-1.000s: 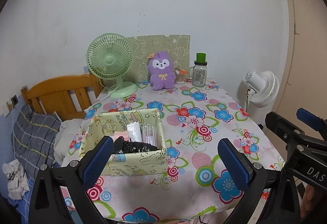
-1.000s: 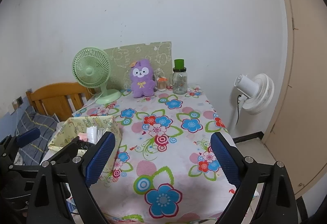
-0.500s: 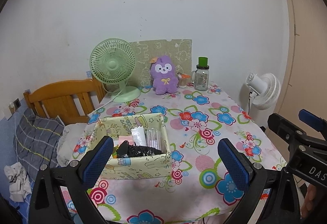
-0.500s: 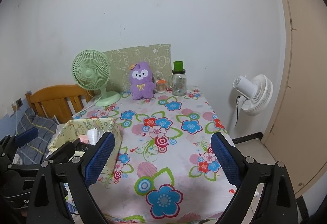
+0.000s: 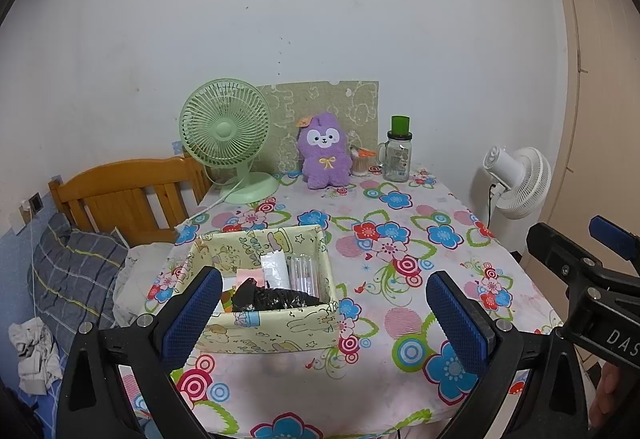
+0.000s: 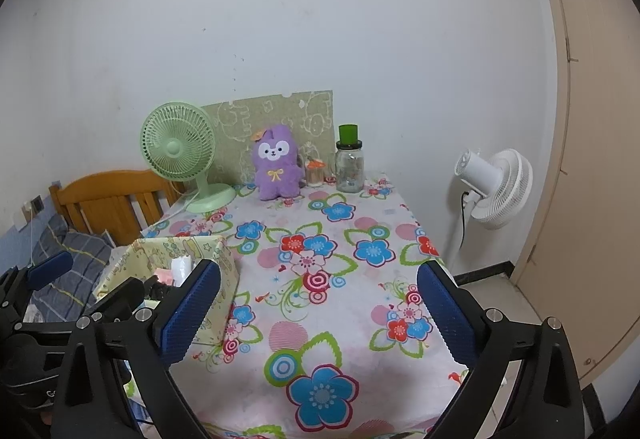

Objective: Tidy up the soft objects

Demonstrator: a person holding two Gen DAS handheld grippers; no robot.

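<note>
Left wrist view shows our claws, left and right, both released above the bench, ready for the plush.

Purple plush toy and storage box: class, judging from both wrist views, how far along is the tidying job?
Done: nothing visible yet. The purple plush toy sits at the table's far end beside the green fan, outside the storage box, which holds only packets and a black bag.
In hand: nothing. The left gripper and right gripper are open and empty.
Left: likely picking up the plush and boxing it.
</note>
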